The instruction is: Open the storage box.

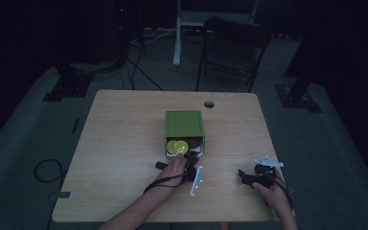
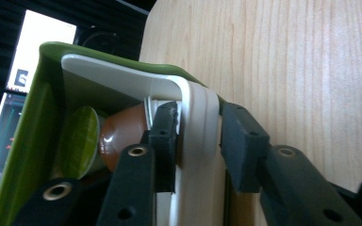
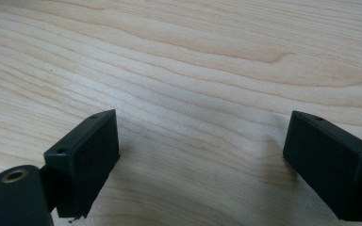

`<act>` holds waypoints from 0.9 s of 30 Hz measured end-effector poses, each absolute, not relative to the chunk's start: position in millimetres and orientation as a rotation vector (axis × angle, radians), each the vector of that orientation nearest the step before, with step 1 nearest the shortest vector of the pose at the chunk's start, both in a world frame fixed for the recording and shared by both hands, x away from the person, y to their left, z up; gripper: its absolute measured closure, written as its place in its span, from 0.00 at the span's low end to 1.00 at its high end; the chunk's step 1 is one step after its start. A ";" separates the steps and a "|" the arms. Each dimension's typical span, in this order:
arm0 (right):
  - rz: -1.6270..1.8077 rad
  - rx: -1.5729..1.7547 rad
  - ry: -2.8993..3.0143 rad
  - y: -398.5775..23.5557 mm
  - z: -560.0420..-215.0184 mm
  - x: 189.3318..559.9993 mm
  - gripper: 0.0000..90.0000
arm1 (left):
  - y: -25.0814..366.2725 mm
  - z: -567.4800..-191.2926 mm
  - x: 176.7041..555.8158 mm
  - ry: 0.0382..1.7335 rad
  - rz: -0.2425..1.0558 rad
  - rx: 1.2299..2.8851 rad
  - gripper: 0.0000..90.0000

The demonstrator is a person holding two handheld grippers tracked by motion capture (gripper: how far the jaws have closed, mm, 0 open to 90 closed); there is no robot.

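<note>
On the left of the high view, the left gripper [image 1: 188,165] sits at the near edge of the white tray [image 1: 168,152] that slides out from under the green sleeve [image 1: 184,123], in the middle of the wooden surface [image 1: 120,139]. In the left gripper view, the jaws are closed down on the tray's white wall [image 2: 200,127]: one pad is inside against the wall, the other outside it, and the wall is pinched between them. Inside the tray, a brown capsule [image 2: 122,136] lies just beside the inner pad, and a green-topped capsule [image 2: 78,141] lies beyond it; from above, two yellow-green capsule tops [image 1: 177,146] show in the open part of the tray.

The step in hand looks like drawing the tray out of its sleeve, or holding it steady for the other hand. To do it well, the grip should stay square on the wall and the pull should run straight along the sleeve, level with the surface, so the tray neither tips nor jams. The inner pad is very close to the brown capsule, so a slow pull should keep it from being nudged.

On the right, the right gripper [image 1: 254,178] rests near the surface's front edge, well apart from the tray. Its jaws stand wide open, with nothing but bare wood [image 3: 193,70] between them.
</note>
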State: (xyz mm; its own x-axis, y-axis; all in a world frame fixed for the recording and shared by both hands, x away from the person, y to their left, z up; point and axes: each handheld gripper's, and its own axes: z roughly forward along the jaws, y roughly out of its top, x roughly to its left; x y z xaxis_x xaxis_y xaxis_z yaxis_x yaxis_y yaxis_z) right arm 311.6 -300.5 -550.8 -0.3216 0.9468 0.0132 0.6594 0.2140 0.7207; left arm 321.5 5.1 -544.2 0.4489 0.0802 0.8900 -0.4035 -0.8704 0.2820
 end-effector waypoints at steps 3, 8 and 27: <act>0.889 1.485 2.061 -300.5 -550.8 311.6 0.12 | 4.7 -544.2 321.8 -0.277 1.420 2.249 0.78; 0.889 1.485 2.061 -300.5 -550.8 311.6 0.12 | 3.1 -541.6 321.2 -0.299 1.424 2.276 0.79; 0.889 1.485 2.061 -300.5 -550.8 311.6 0.12 | 2.7 -538.4 308.3 -0.321 1.402 2.295 0.80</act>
